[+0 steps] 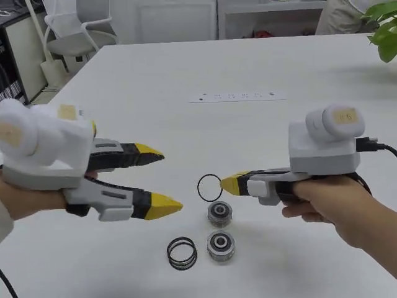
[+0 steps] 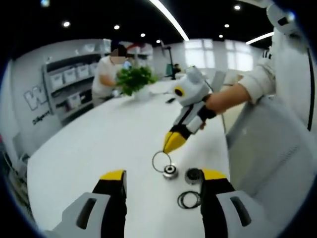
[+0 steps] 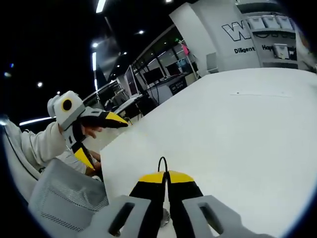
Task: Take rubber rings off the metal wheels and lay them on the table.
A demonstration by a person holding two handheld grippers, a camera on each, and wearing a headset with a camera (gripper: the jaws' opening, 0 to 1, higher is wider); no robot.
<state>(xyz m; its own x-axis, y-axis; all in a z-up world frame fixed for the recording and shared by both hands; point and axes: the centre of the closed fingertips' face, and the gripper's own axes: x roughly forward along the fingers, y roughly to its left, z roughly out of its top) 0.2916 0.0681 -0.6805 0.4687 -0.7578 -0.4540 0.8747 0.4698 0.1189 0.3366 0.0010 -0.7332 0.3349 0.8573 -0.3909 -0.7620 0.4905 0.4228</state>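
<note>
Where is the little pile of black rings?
In the head view, the pile of rings lies on the white table, just left of the nearer wheel.

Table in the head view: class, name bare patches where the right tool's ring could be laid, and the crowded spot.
Bare: the table between the white strip and the left tool and right tool; also beyond the strip. Crowded: near edge, where two wheels and the ring pile sit close by the held ring.
</note>
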